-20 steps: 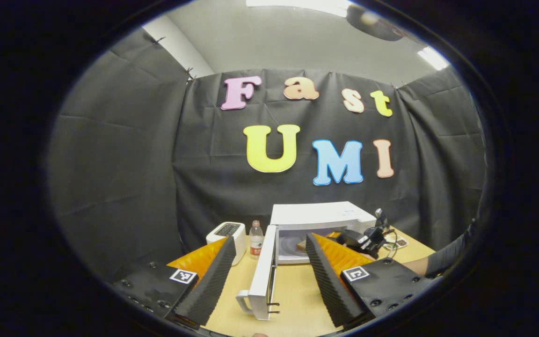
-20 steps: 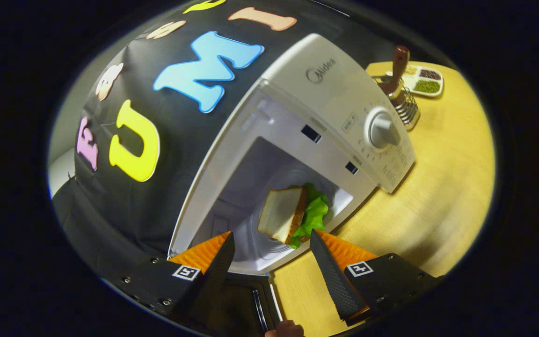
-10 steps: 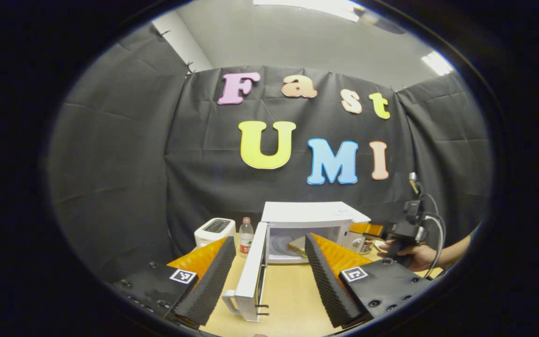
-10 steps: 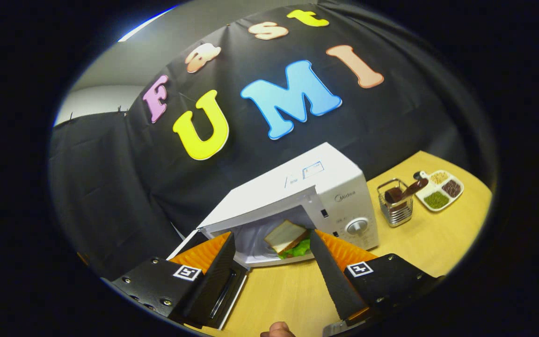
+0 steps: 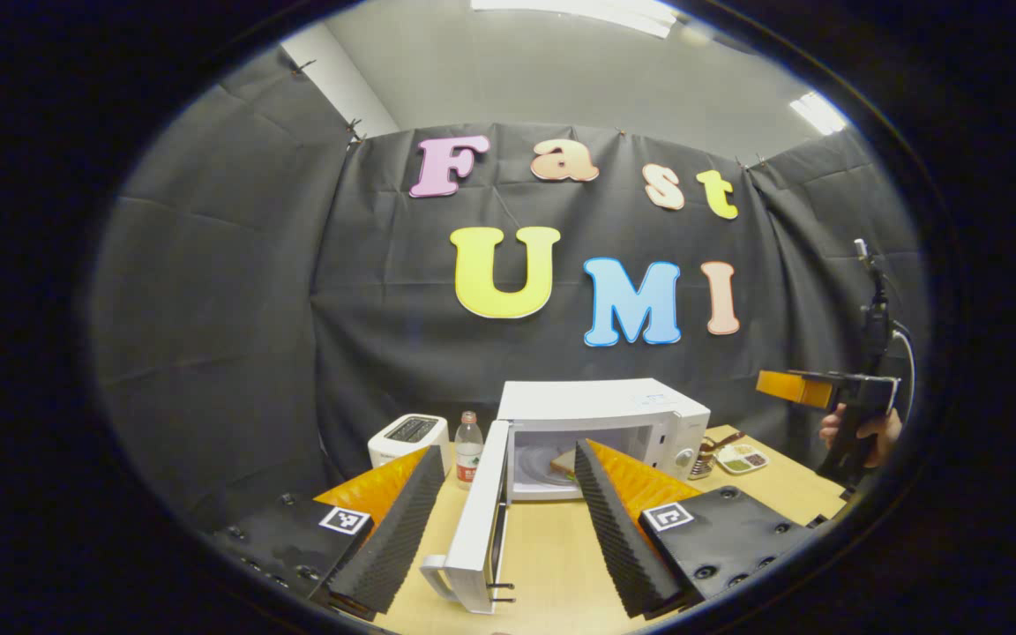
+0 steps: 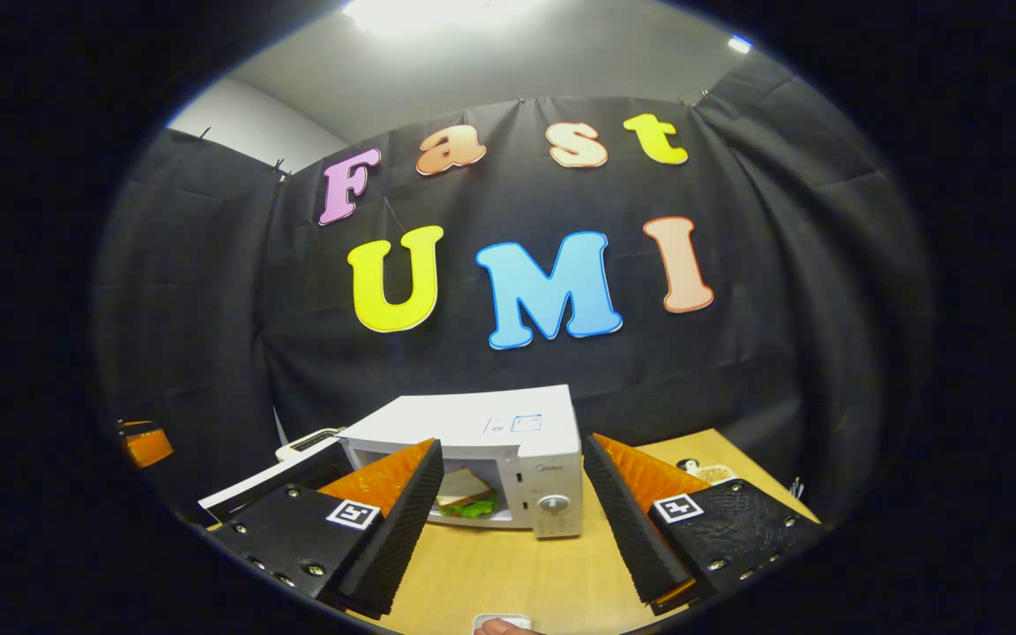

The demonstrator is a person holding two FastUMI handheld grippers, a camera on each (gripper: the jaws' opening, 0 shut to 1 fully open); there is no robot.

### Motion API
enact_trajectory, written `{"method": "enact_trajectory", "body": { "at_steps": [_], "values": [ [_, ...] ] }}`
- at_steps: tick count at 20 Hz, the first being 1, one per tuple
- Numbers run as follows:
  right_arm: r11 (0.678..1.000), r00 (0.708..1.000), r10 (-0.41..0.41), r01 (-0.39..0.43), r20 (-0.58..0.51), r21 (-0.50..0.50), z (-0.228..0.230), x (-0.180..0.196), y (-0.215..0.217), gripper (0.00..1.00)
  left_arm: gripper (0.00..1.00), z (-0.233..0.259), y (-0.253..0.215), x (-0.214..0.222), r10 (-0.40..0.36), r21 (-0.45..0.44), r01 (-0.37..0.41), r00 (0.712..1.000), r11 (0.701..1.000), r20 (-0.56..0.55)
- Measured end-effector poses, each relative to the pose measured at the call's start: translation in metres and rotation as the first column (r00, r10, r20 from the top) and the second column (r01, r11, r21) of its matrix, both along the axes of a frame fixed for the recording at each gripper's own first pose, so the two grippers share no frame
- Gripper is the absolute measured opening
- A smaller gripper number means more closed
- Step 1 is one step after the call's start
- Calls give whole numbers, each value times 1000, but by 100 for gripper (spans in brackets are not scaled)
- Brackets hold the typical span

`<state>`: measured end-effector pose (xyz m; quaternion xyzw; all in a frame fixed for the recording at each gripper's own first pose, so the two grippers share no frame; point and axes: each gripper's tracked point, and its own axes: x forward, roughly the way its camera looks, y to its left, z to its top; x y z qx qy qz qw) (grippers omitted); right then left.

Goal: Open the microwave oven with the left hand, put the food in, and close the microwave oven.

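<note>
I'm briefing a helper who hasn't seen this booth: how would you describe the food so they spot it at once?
Find the white microwave at the back of the wooden table, its door swung open. Inside lies the sandwich: white bread over green lettuce, the only food in there.

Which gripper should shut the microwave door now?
Probably the left gripper: the open microwave door stands right between its open fingers. The right gripper is empty and farther back; the sandwich already sits inside.
</note>
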<state>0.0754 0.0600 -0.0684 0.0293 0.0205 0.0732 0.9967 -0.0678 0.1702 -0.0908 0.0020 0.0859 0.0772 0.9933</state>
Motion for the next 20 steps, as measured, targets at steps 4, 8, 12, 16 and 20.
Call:
{"method": "enact_trajectory", "body": {
  "at_steps": [4, 8, 12, 16, 20],
  "values": [
    [1000, 1000, -26, 26, 12, 6, 20, -21, -14, 96, 95, -8, 2, 2, -16, 1, 16, 1000, 1000, -15],
    [1000, 999, -29, 29, 38, -10, 32, -25, -16, 97, 96, -12, 12, -2, -12, -11, 12, 1000, 1000, -26],
    [1000, 999, -9, 9, 49, 6, 39, -25, -10, 97, 76, -20, 21, -11, -12, -29, 11, 999, 1000, -48],
    [1000, 998, 1, -1, 63, 11, 46, -25, -5, 97, 34, -26, 35, -28, 15, -1, -15, 997, 1000, -70],
    [1000, 998, 7, -7, 58, 8, 45, -25, -4, 97, 7, -48, 63, -39, 54, -27, -57, 992, 998, -115]
  ]
}}
